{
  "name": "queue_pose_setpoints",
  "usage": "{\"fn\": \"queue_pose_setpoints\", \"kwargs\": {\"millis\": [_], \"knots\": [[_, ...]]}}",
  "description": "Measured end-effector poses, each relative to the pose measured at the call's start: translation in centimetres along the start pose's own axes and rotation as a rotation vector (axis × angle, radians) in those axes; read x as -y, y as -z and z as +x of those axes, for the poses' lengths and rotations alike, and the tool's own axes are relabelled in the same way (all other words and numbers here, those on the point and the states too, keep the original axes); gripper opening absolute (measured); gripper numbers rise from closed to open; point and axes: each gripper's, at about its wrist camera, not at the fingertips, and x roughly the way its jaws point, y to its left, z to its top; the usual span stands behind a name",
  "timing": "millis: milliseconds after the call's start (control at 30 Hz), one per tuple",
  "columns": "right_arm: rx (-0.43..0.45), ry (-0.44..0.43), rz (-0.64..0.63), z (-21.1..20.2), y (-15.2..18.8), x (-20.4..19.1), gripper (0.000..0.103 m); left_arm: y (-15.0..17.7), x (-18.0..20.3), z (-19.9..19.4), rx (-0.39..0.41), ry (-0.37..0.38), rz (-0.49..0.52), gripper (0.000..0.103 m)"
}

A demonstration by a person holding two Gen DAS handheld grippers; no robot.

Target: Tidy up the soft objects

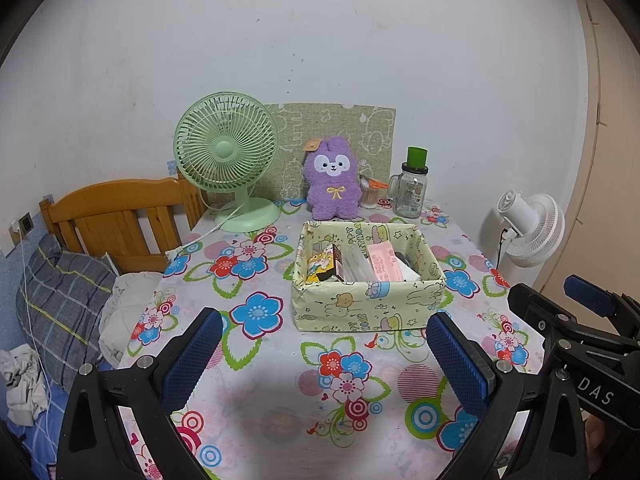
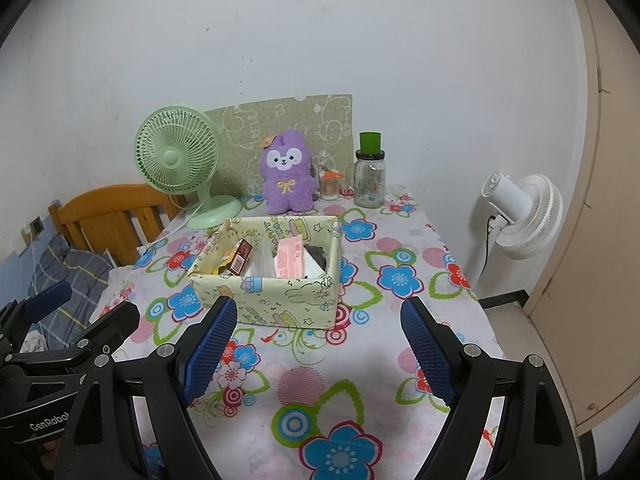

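The purple plush toy (image 1: 330, 178) is seen upright at the back of the tabletop (image 1: 280, 360), between the green fan (image 1: 226, 160) and the glass jar (image 1: 412, 190), just behind the paper-covered box (image 1: 360, 304). Both the left tool (image 1: 324, 364) and the right tool (image 2: 320, 354) are held spread wide and empty, well short of it. The toy is judged light, soft and compressible; it would best be pinched across the plump torso, since ears or arms would flop.
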Motion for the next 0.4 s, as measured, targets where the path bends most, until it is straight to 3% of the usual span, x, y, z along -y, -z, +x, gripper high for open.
{"fn": "queue_pose_setpoints", "kwargs": {"millis": [400], "knots": [[0.008,0.005,0.001,-0.38,-0.08,0.02,0.086,-0.23,0.56,0.05,0.000,0.002,-0.008,0.103]]}}
